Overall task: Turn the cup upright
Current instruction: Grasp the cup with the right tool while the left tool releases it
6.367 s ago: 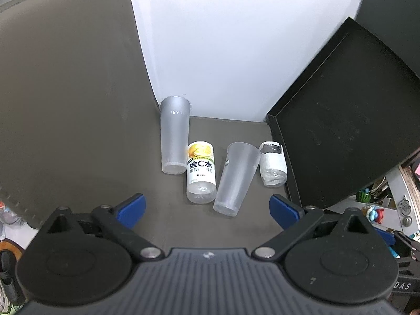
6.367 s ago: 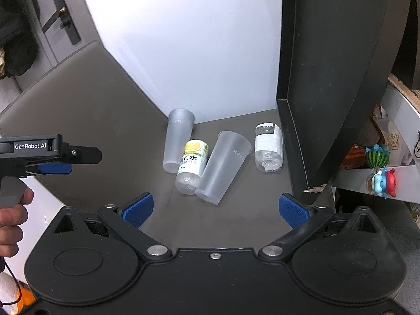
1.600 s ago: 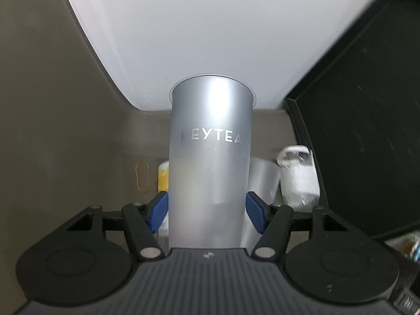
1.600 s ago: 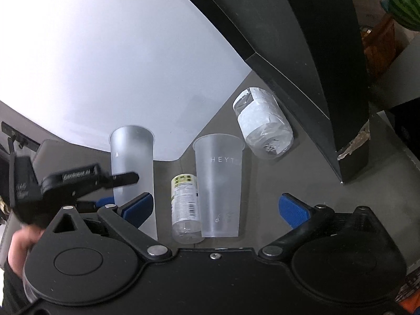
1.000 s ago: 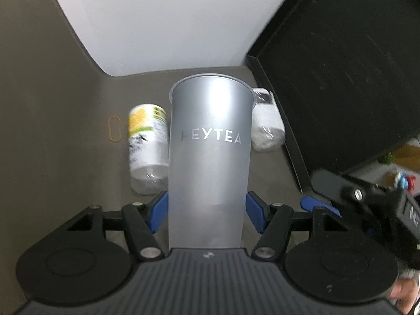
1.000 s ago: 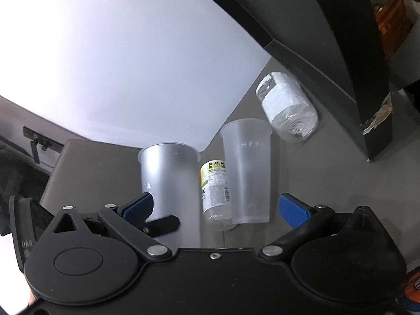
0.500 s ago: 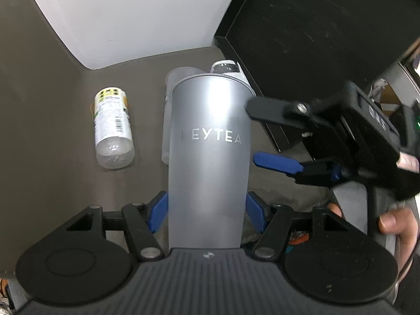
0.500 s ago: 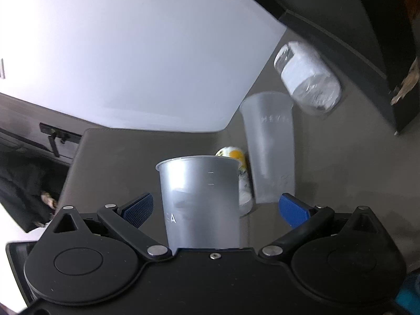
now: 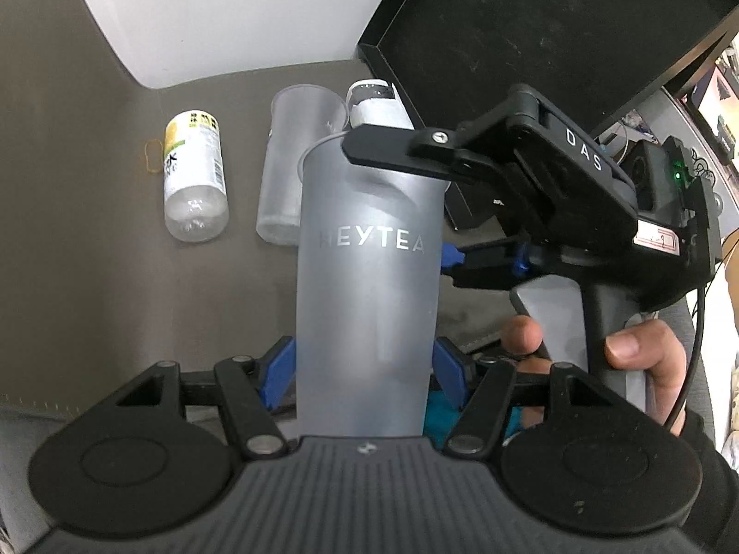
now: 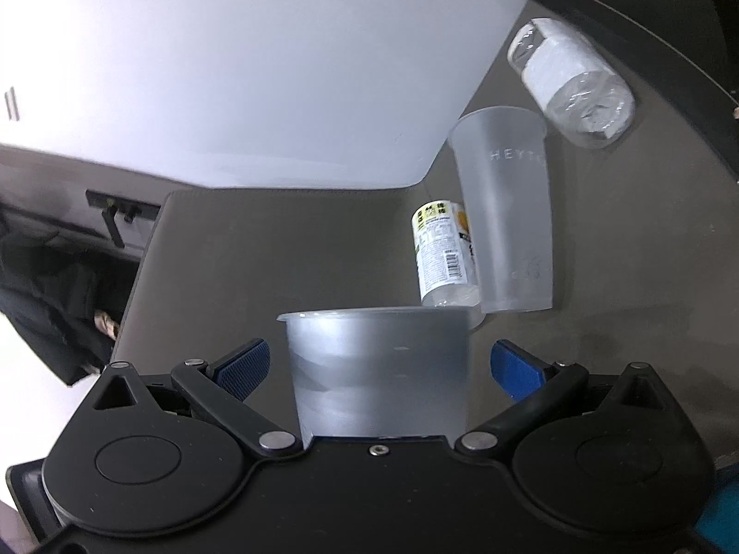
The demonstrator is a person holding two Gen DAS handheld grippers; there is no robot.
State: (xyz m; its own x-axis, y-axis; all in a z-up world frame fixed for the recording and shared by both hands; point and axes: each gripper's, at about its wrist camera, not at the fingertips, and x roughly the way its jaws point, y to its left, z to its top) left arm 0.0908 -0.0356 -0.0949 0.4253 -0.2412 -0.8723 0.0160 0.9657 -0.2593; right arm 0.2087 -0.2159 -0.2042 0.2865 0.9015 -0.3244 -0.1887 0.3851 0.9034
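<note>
A dark grey-brown table [image 9: 92,277] carries several things. A small clear plastic bottle with a yellow label [image 9: 195,175] lies on its side at the left. Just left of it lies a thin yellow rubber band [image 9: 151,155]. To the right lies a frosted plastic cup [image 9: 295,175] on its side. Further right, near the black panel [image 9: 531,32], lies a clear bottle with a white label [image 10: 570,92].
</note>
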